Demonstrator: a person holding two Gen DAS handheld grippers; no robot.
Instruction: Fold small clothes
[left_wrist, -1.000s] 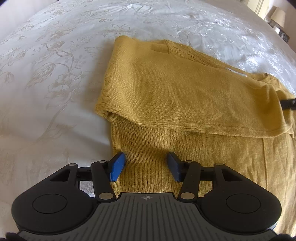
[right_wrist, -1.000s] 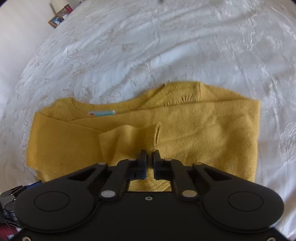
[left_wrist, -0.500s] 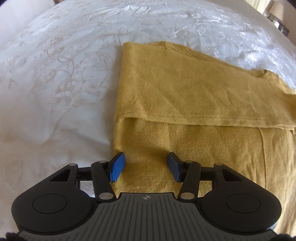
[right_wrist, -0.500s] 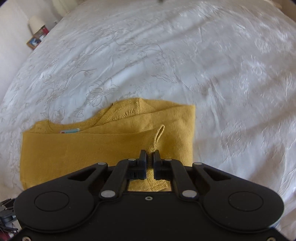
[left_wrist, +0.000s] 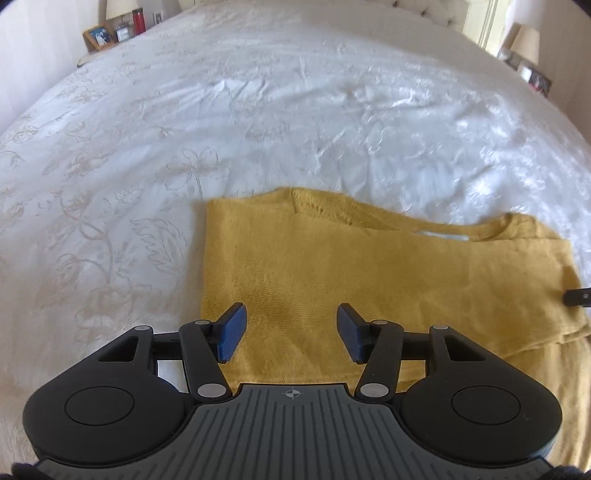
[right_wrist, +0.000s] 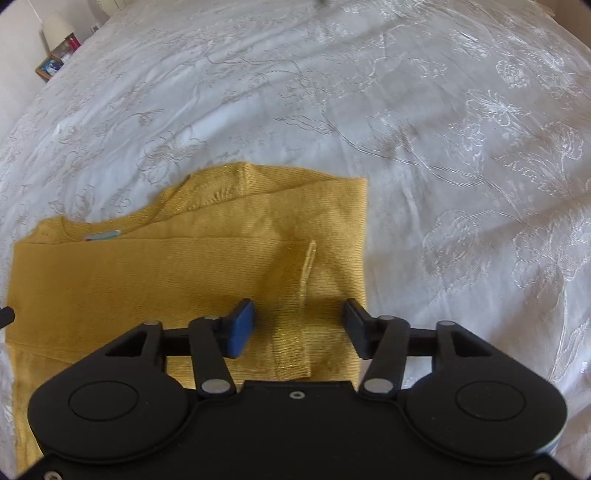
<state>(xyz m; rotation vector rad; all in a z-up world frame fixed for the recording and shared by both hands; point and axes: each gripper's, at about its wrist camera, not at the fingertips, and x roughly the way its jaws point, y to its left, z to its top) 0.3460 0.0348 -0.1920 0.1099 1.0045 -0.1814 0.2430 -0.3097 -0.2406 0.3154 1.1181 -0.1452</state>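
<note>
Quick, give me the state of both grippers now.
Left gripper: open, holding nothing, over the mustard-yellow knit sweater.
Right gripper: open, holding nothing, over the sweater's sleeve cuff.

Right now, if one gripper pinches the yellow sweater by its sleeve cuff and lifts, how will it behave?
Likely floppy: the yellow sweater lies in soft flat layers, so it should drape and unfold. Probably light, thin knit. The sleeve cuff looks loose on top, so it may lift alone first. The ribbed knit should grip, not slip, on the white bedspread.

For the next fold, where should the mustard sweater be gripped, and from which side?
Probably the mustard sweater at its two near corners, approached from the near hem. It lies flat, sleeves folded in, and the open left gripper and right gripper already hover above that edge.
</note>
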